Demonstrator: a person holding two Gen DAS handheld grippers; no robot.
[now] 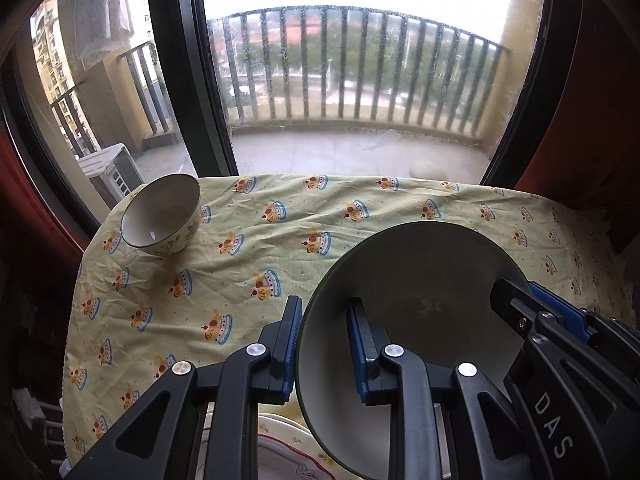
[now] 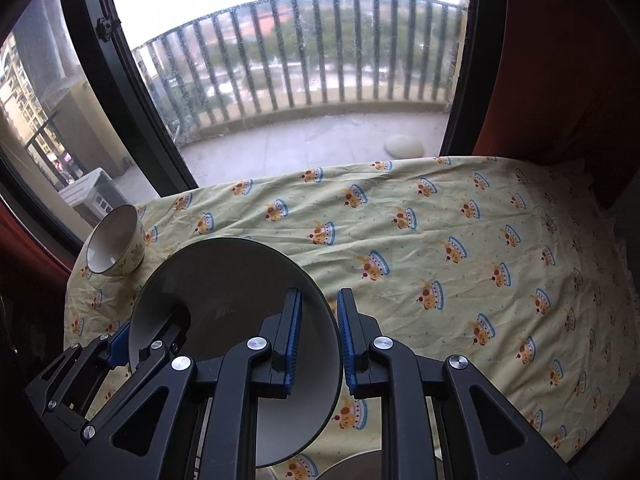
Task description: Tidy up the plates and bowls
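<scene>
Two grippers on one plate (image 1: 408,280): left gripper (image 1: 322,344) has its jaws clamped across the plate's left rim, one pad on the underside, one on the eating face; right gripper (image 2: 318,340) clamps the opposite rim the same way. Both grips are thin pinches on the edge only. Plate looks held clear of the worktop (image 1: 320,216), tilted, face toward the cameras, over the near edge.

Small patterned bowl (image 1: 162,216) sits alone at the far left corner of the worktop, touching nothing. Right wrist view shows it too, same corner. Cloth on the worktop is wrinkled and soft. Bits of more crockery (image 1: 288,452) peek out under the grippers at the near edge; can't tell how many pieces.

Handling, my read: glazed ceramic, stiff, moderately heavy, slick under rubber pads, chips if dropped or knocked. Rim pinch from two opposite sides is the sensible hold; keep both hands level together or the plate twists in the pads. Set down flat, not edge first. Wrinkled cloth may let it rock.
</scene>
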